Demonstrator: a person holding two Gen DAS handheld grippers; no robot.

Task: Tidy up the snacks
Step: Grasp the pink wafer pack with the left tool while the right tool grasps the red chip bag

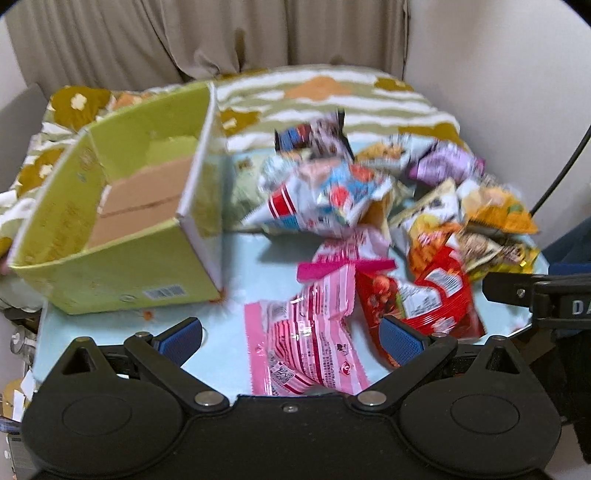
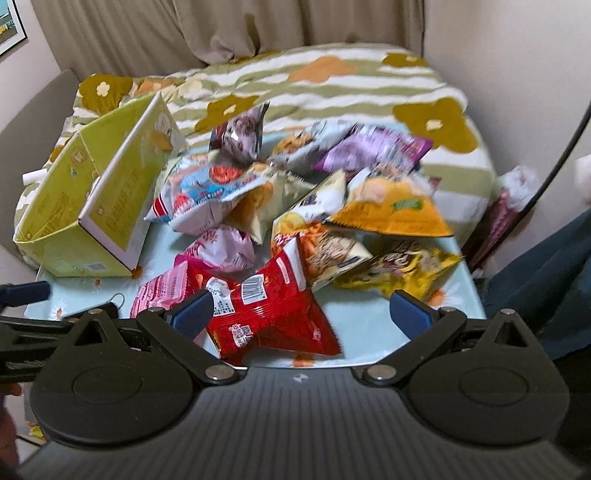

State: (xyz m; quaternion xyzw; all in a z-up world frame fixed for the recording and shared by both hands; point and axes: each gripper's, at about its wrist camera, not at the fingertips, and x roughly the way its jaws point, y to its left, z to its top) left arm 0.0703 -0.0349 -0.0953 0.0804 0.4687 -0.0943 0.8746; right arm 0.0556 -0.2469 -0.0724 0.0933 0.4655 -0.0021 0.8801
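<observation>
A pile of several snack bags lies on a light blue table (image 1: pixel 236 258). A pink striped bag (image 1: pixel 306 332) lies nearest my left gripper (image 1: pixel 291 336), which is open above it and holds nothing. A red bag (image 2: pixel 269 310) lies between the fingers of my right gripper (image 2: pixel 301 314), which is open and empty. The red bag also shows in the left wrist view (image 1: pixel 432 299). A white and blue bag (image 2: pixel 207 192), an orange bag (image 2: pixel 391 210) and a purple bag (image 2: pixel 373 151) lie further back. An open yellow-green cardboard box (image 1: pixel 122 218) stands at the left, empty; it also shows in the right wrist view (image 2: pixel 81 206).
A bed with a flowered green and white blanket (image 2: pixel 332 88) lies behind the table. Beige curtains (image 1: pixel 184 33) hang at the back. A black cable (image 2: pixel 554 173) runs down at the right. The right gripper's body (image 1: pixel 546 295) shows at the right edge of the left wrist view.
</observation>
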